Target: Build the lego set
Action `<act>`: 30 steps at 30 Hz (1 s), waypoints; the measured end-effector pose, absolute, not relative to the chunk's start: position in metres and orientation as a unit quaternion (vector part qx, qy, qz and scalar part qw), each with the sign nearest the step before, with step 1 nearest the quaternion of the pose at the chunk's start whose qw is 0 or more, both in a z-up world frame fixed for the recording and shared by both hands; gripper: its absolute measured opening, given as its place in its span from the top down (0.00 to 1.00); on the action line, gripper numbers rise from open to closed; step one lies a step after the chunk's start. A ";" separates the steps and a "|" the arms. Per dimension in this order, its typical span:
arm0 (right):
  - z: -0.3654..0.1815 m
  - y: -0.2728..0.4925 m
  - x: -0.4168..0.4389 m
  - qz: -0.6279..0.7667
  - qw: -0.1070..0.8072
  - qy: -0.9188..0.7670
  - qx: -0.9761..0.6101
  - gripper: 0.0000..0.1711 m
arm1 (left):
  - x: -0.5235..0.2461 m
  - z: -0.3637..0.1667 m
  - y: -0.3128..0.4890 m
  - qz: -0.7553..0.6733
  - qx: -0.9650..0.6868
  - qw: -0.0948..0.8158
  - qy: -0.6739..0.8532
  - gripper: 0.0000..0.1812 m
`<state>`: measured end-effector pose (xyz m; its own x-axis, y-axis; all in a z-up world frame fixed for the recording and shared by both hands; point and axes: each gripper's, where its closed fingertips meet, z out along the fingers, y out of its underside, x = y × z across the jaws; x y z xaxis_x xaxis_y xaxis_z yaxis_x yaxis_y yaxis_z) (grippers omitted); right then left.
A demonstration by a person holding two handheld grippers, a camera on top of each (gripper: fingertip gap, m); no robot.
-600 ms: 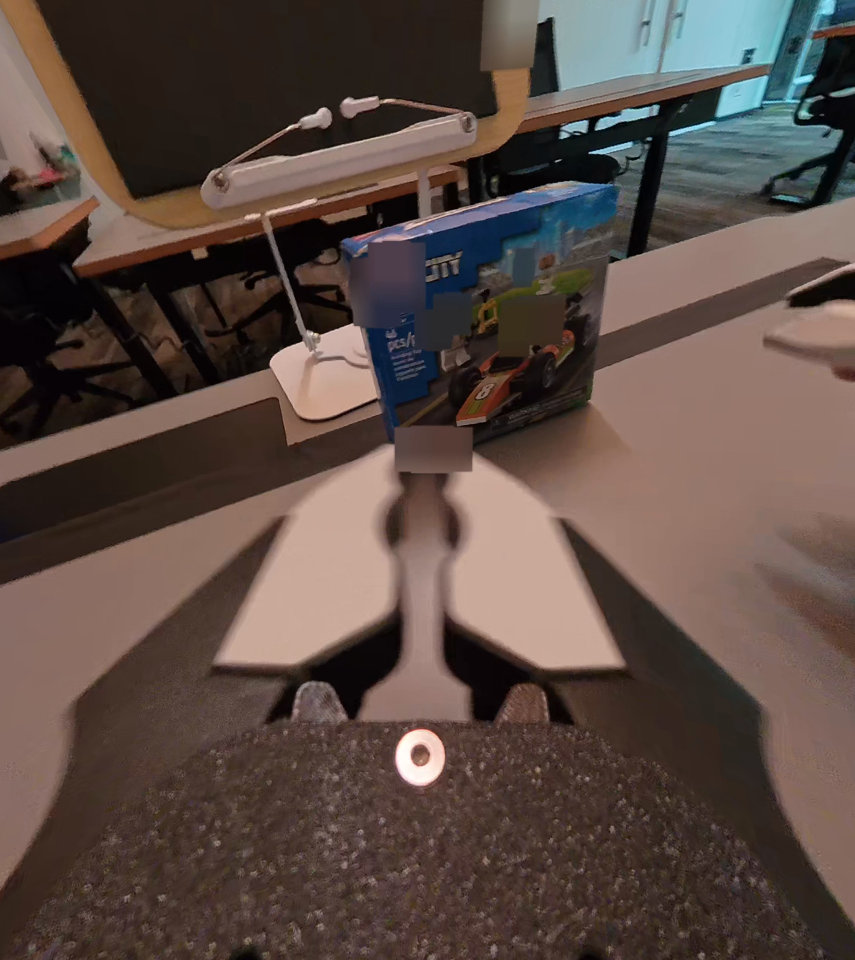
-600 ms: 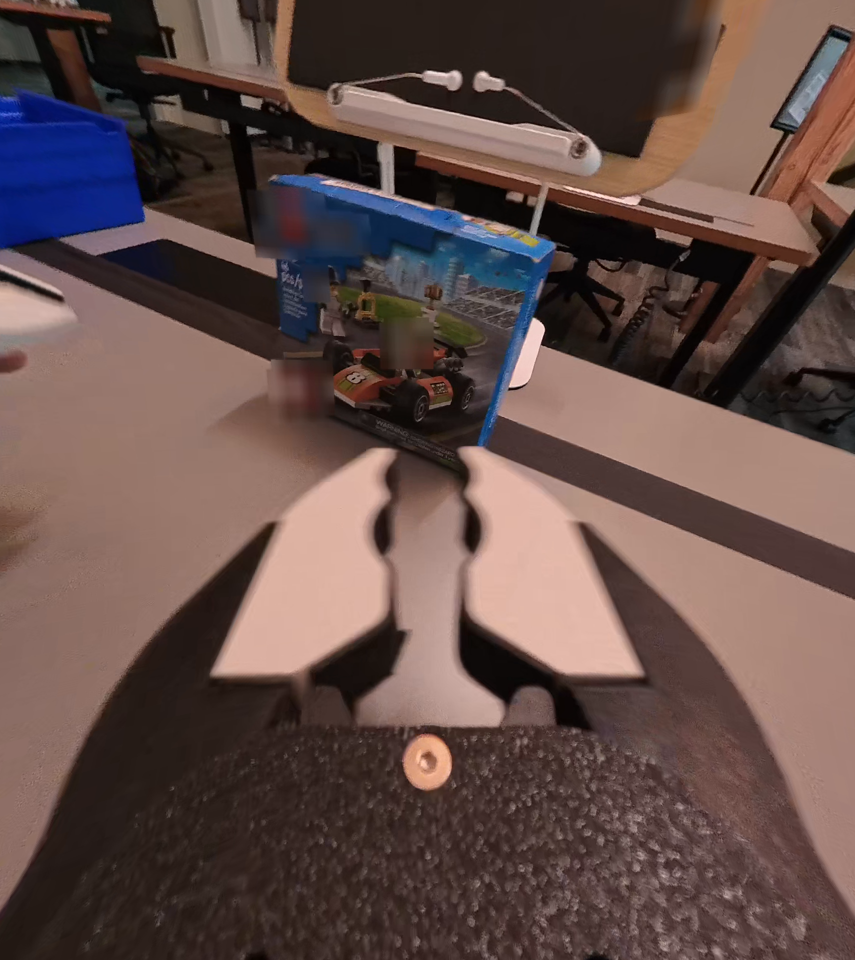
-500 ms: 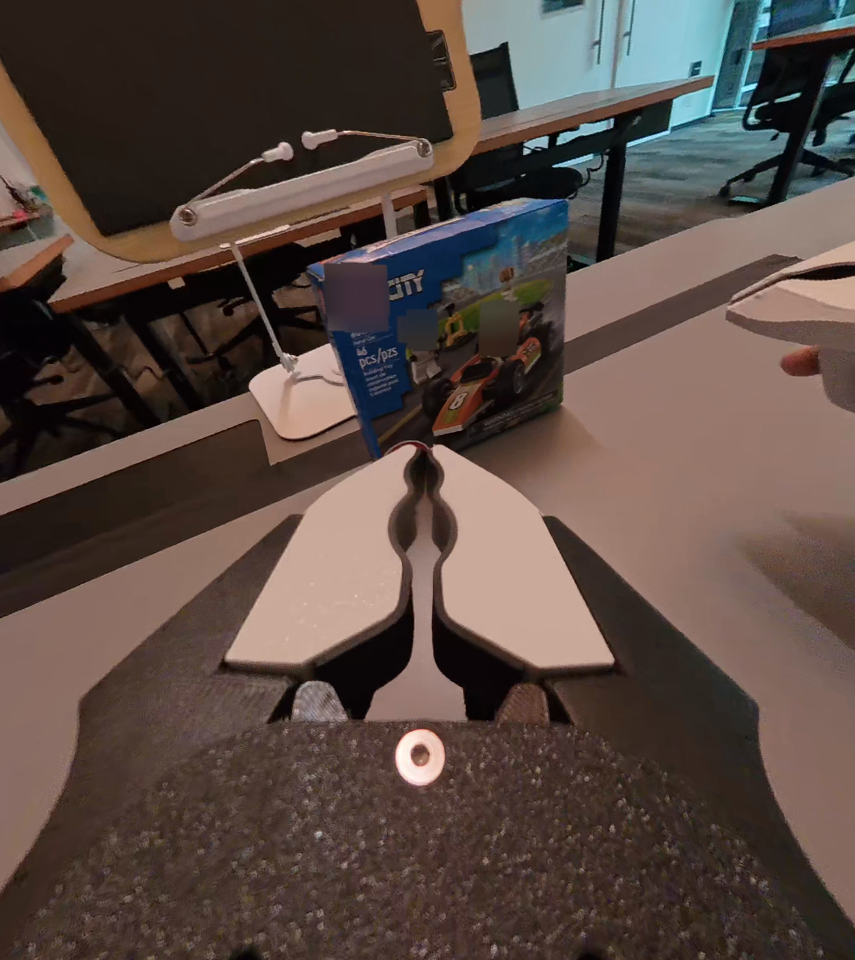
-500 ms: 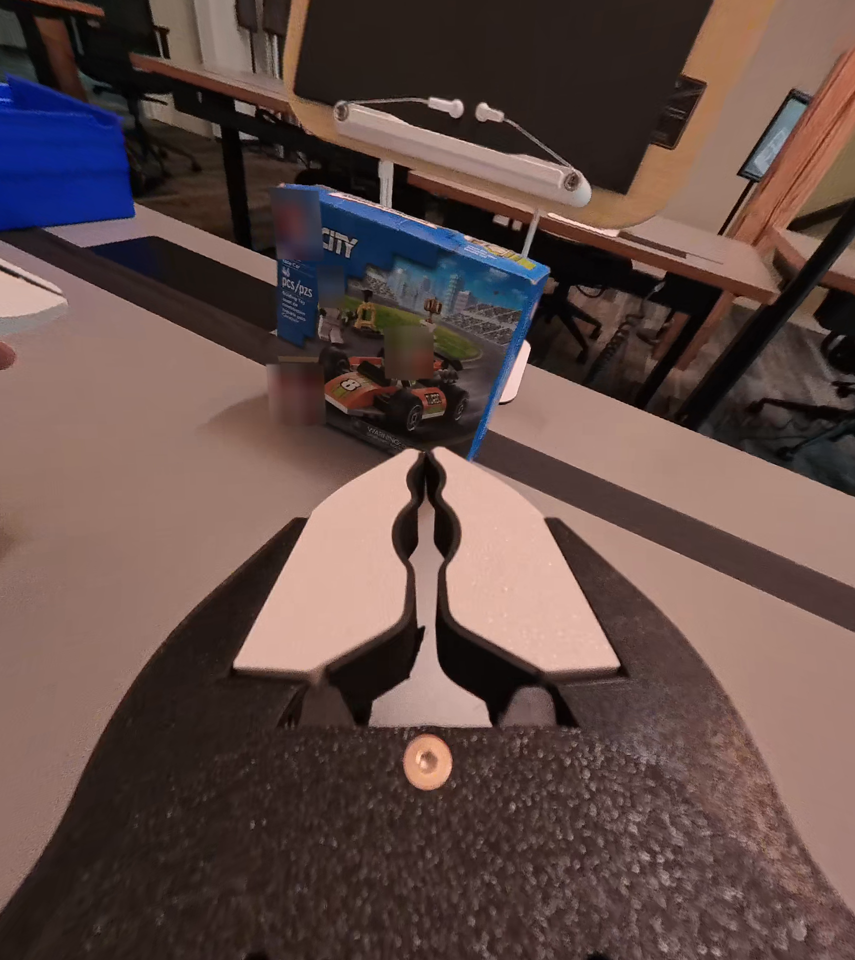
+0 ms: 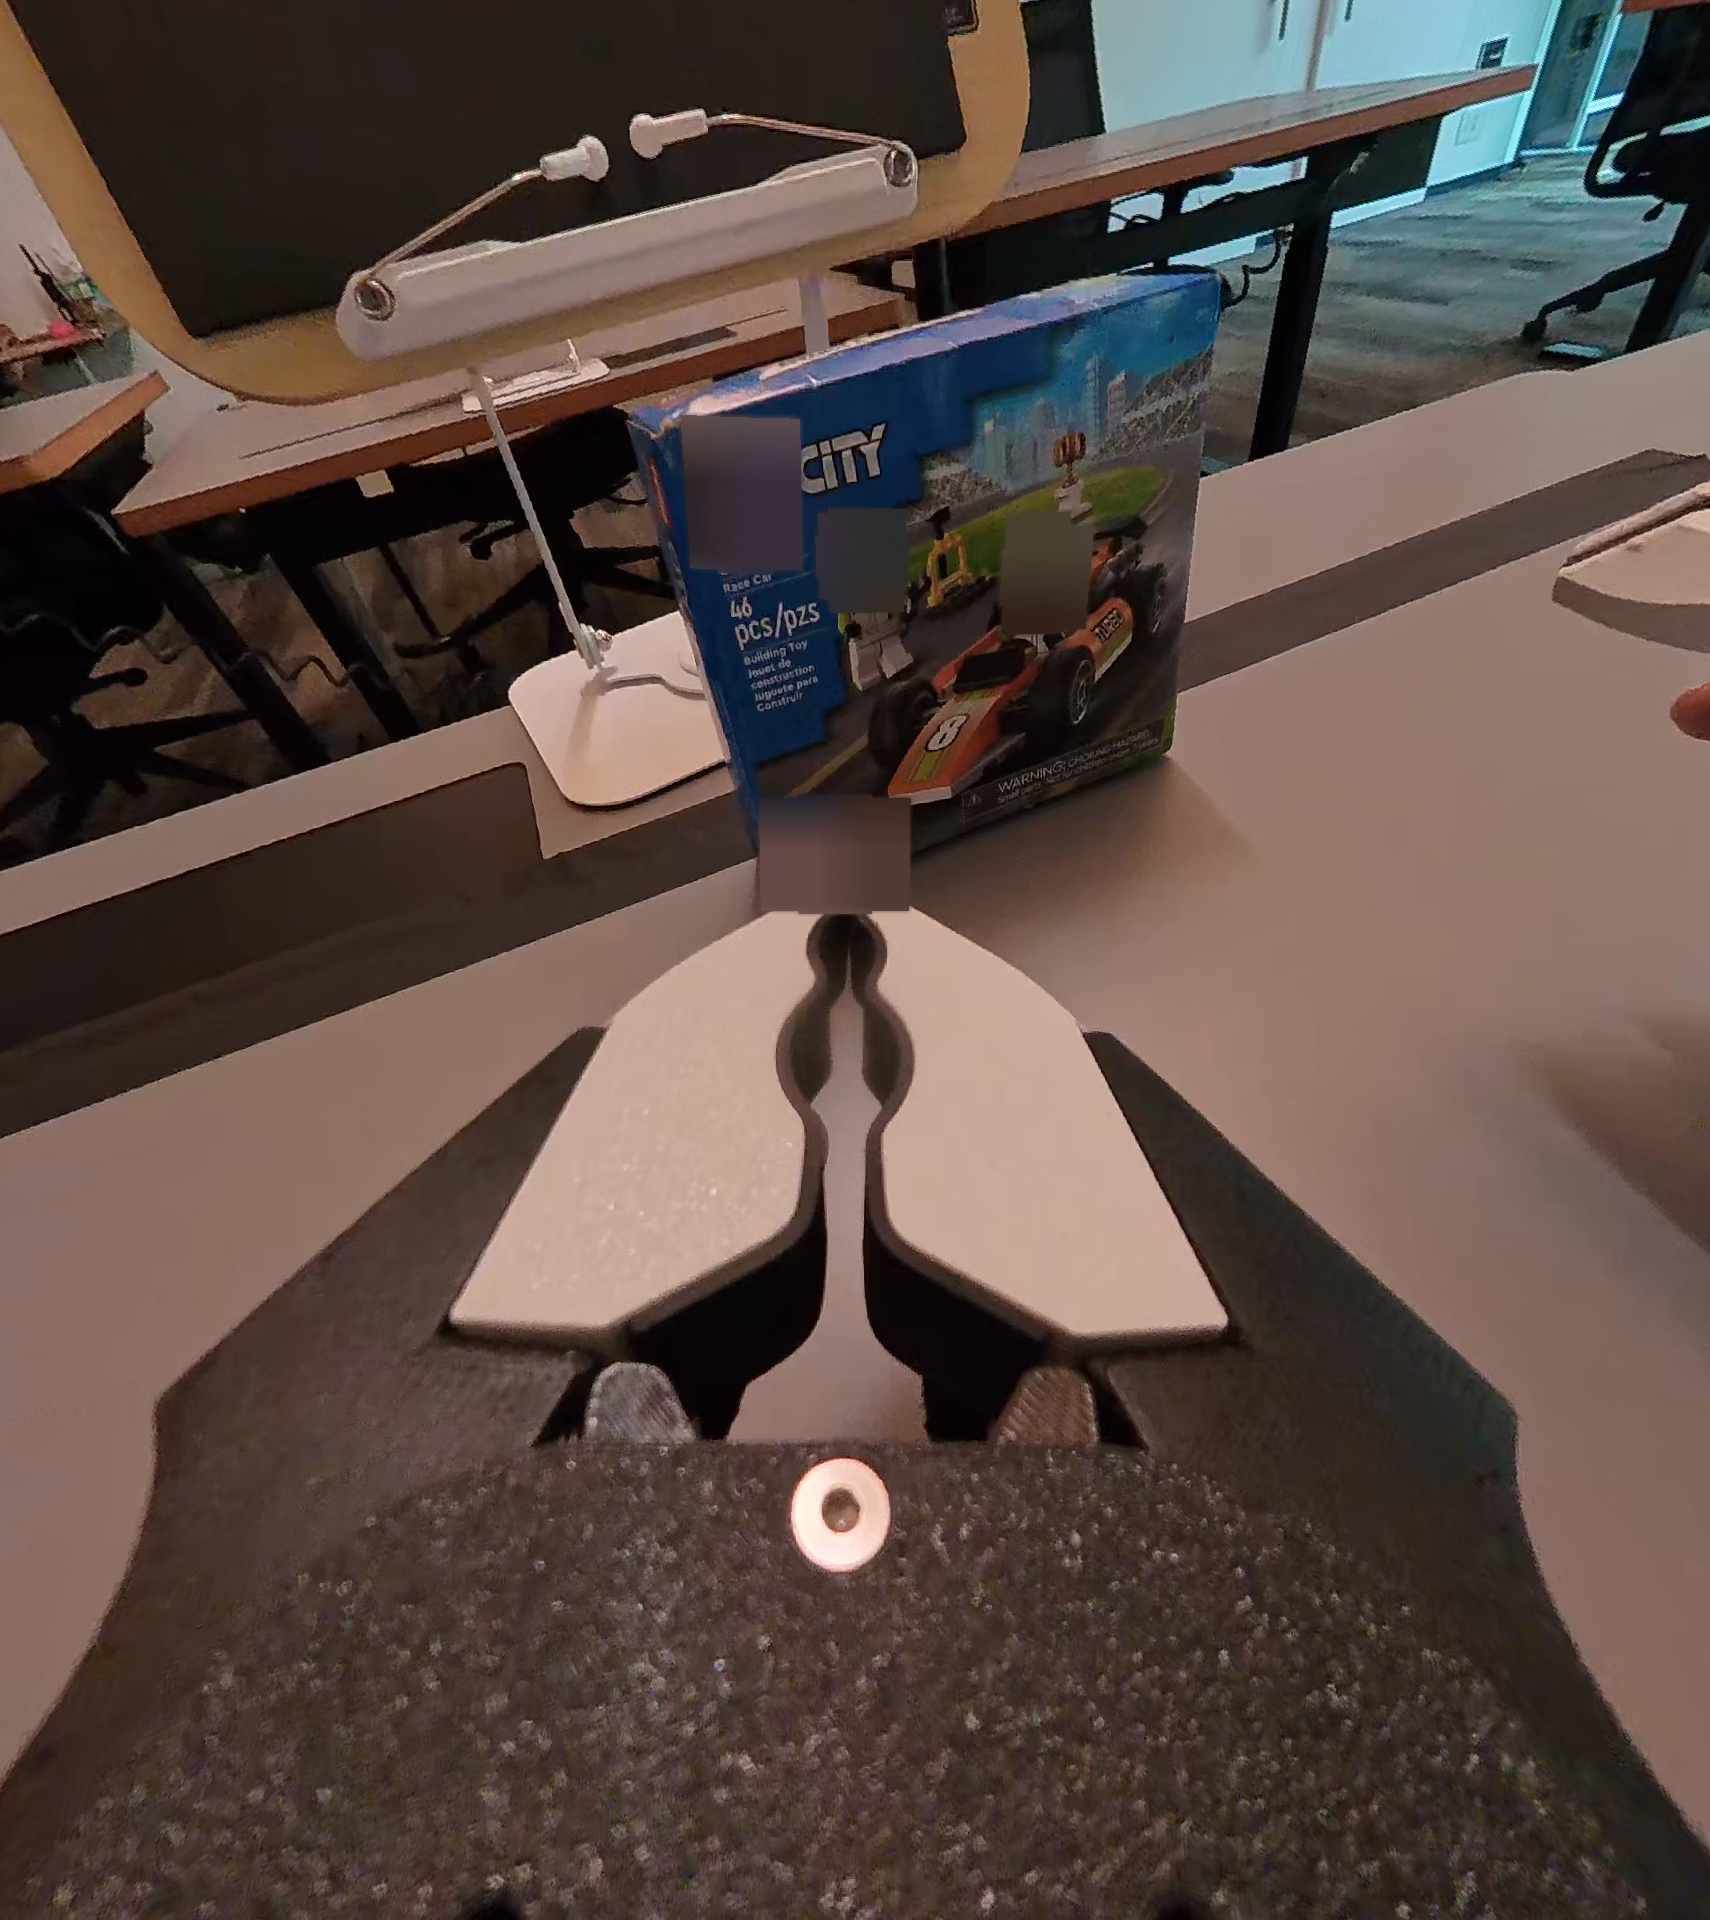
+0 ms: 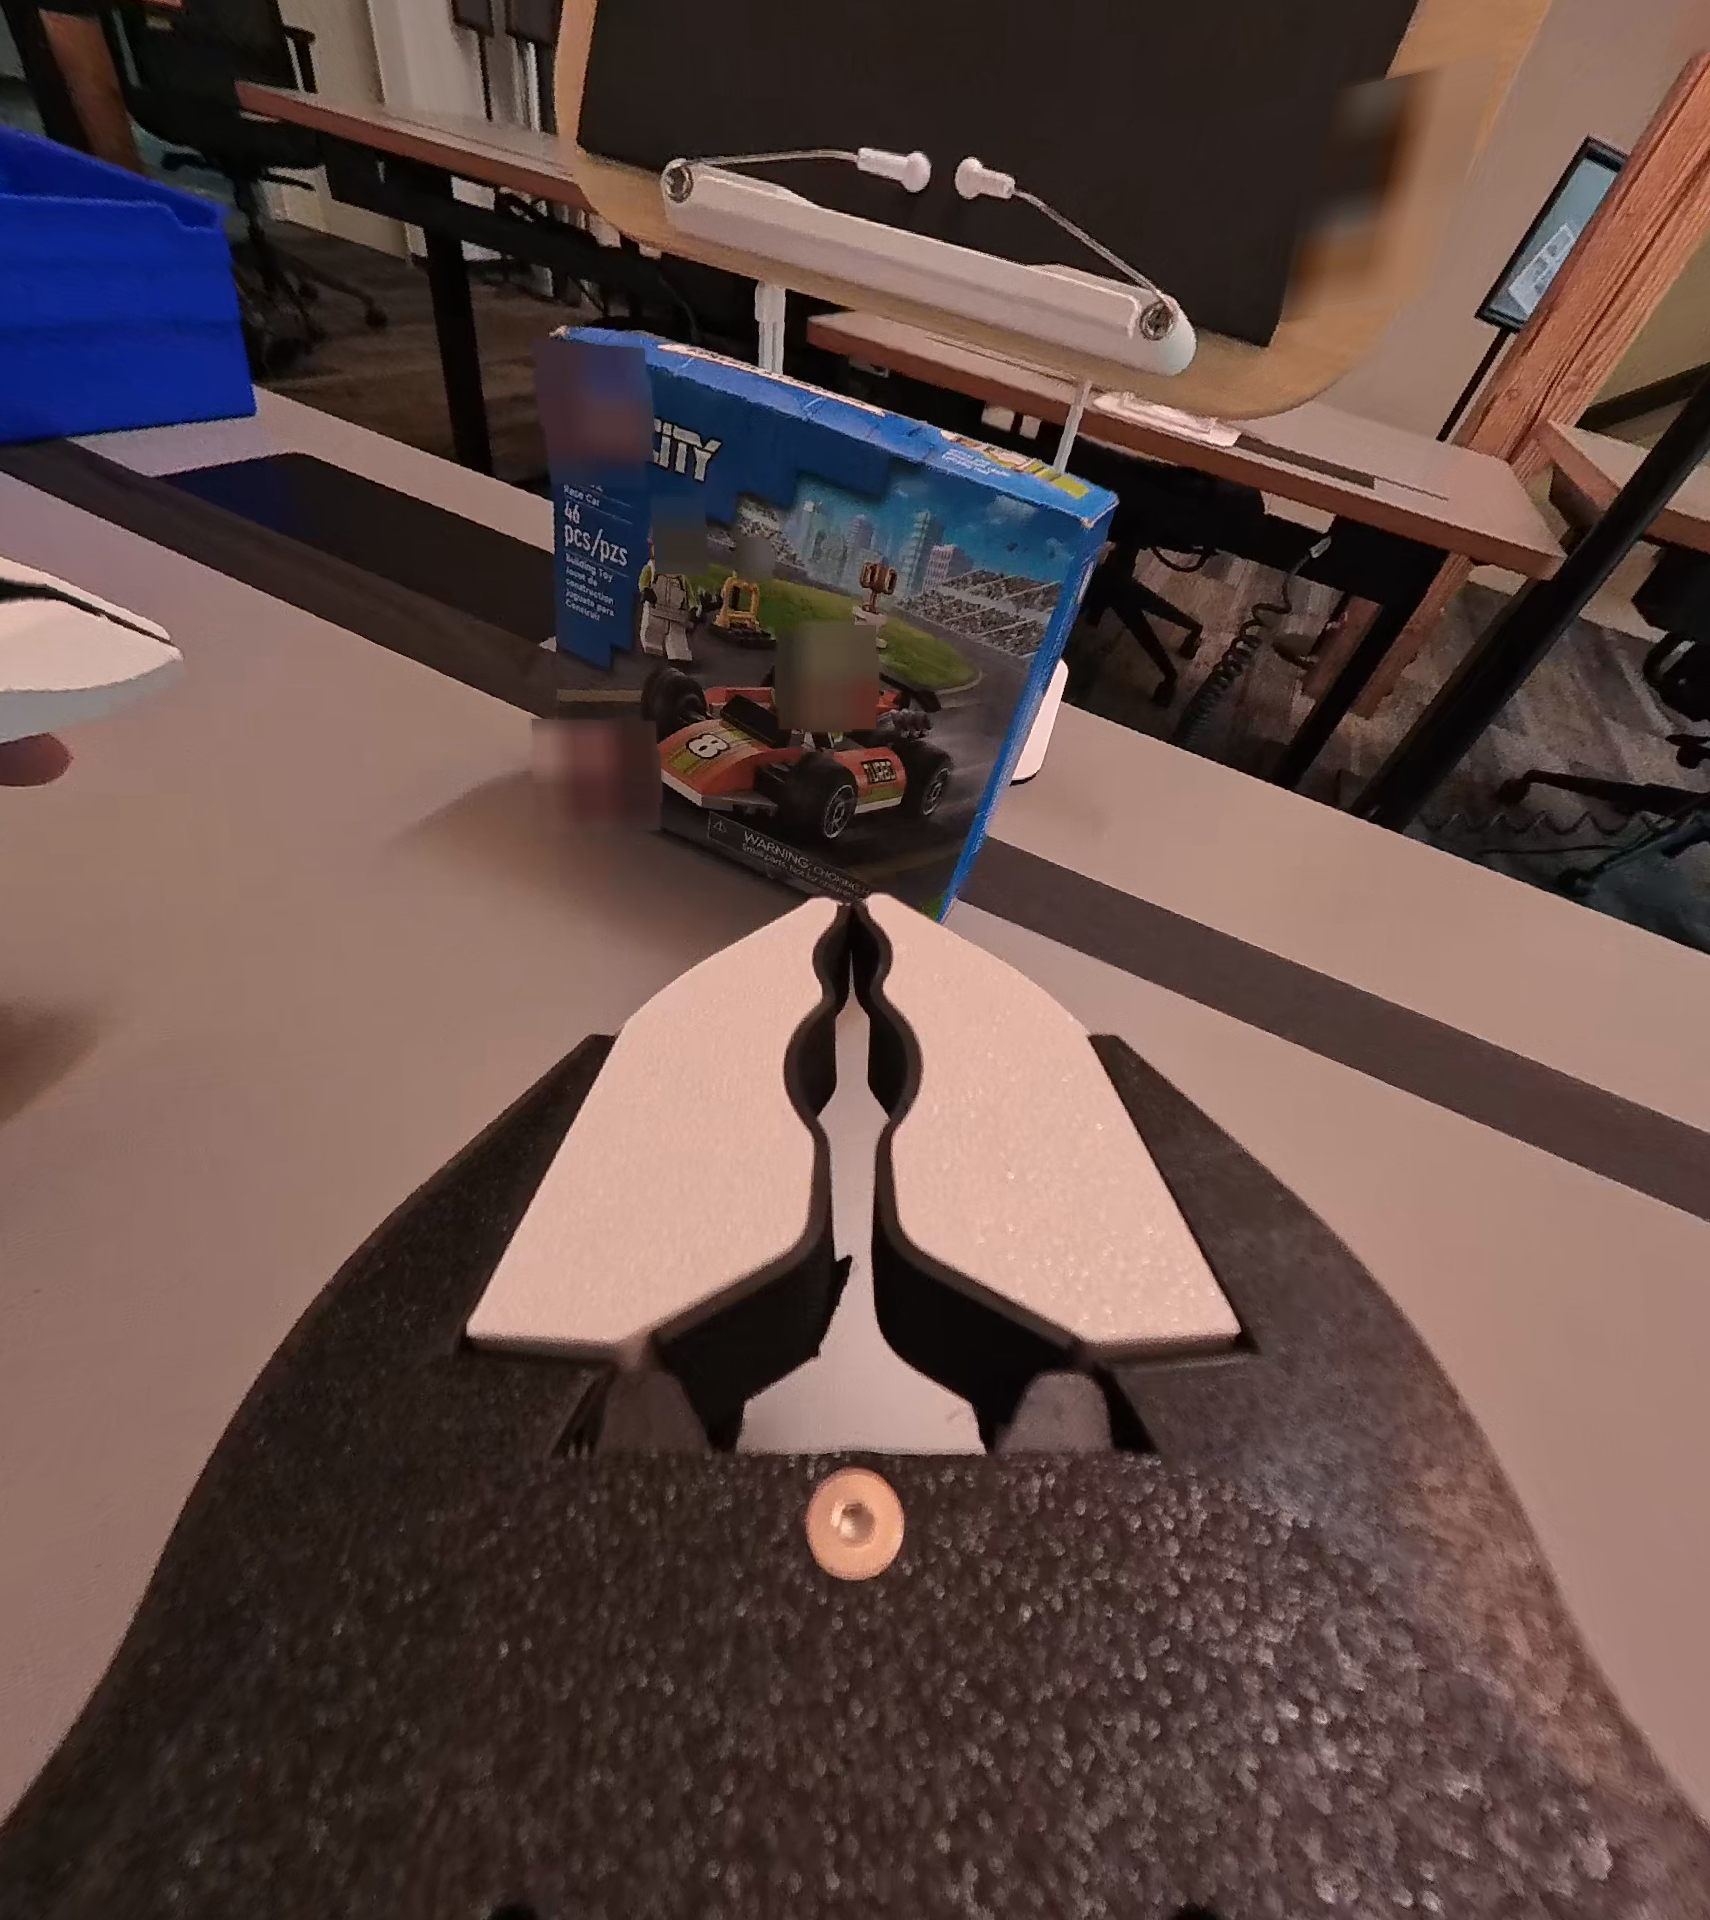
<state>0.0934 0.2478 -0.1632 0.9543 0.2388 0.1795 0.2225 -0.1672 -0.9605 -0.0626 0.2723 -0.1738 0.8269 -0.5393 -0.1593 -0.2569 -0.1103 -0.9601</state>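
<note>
- Looking along the left gripper (image 5: 843, 935) in the left wrist view, its two white fingers (image 5: 685, 1132) are pressed together at the tips and clasp nothing; it hangs above the grey table (image 5: 1402, 987).
- Straight beyond those tips the lego box (image 5: 944, 582) stands upright on the table, close to the far edge, its blue printed front turned toward the camera; gripper and box are apart.
- Just behind the box, at the far edge, sits the flat white base of a lamp stand (image 5: 612, 717), its white bar reaching above the box.
- At the right edge of this view the right gripper (image 5: 1703, 582) shows in part, with a fingertip of the person's hand under it.
- In the right wrist view the right gripper (image 6: 851, 920) is likewise clenched on nothing, tips meeting, above the table (image 6: 259, 935).
- The lego box (image 6: 830, 644) stands ahead of it, slightly left, near the far edge.
- The left gripper (image 6: 9, 644) enters from the left edge, well apart from the box.
- A blue bin (image 6: 51, 301) sits toward the far left corner.
</note>
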 end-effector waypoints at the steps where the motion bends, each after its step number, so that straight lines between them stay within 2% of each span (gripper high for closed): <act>1: -0.165 0.247 0.093 0.009 0.627 -0.149 -0.765 1.00 | -0.062 -0.175 0.273 -0.115 -0.737 0.609 0.271 1.00; 30: -0.176 0.246 0.085 0.029 0.623 -0.142 -0.768 1.00 | -0.064 -0.182 0.275 -0.103 -0.739 0.605 0.276 1.00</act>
<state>0.0850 0.2459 -0.1761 0.9580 0.2545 0.1323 0.1819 -0.1823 -0.9663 -0.0645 0.2752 -0.1816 0.8259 -0.5336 -0.1823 -0.2840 -0.1143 -0.9520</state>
